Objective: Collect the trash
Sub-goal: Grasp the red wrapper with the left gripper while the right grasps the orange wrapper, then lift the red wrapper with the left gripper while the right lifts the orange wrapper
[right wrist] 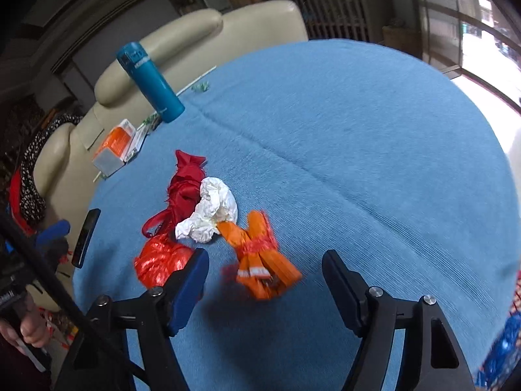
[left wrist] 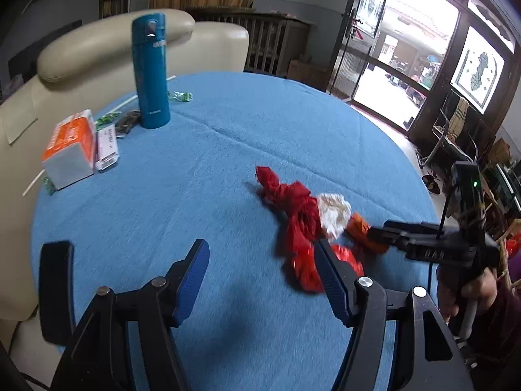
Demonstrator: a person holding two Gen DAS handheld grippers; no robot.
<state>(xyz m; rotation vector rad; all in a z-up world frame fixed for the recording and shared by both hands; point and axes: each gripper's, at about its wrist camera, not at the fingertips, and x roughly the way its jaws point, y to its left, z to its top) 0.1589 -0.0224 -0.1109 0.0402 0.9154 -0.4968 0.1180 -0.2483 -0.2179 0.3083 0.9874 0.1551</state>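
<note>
A heap of trash lies on the blue tablecloth (left wrist: 228, 150): a dark red crumpled bag (left wrist: 289, 202) (right wrist: 187, 182), a white crumpled tissue (left wrist: 333, 211) (right wrist: 215, 210), an orange wrapper (left wrist: 361, 228) (right wrist: 260, 254) and a shiny red foil wrapper (left wrist: 345, 255) (right wrist: 161, 259). My left gripper (left wrist: 260, 257) is open and empty, just left of the heap. My right gripper (right wrist: 265, 270) is open, with the orange wrapper lying between its fingers, apart from the pads. In the left wrist view the right gripper (left wrist: 377, 233) reaches in from the right to the orange wrapper.
A teal flask (left wrist: 150, 71) (right wrist: 149, 83) stands at the table's far left. Beside it lie an orange-and-white box (left wrist: 70, 148) (right wrist: 114, 146), a flat white packet (left wrist: 106, 146), green candy wrappers (left wrist: 179, 96) and a white straw (left wrist: 122, 104). A cream sofa (left wrist: 97, 49) stands behind the table.
</note>
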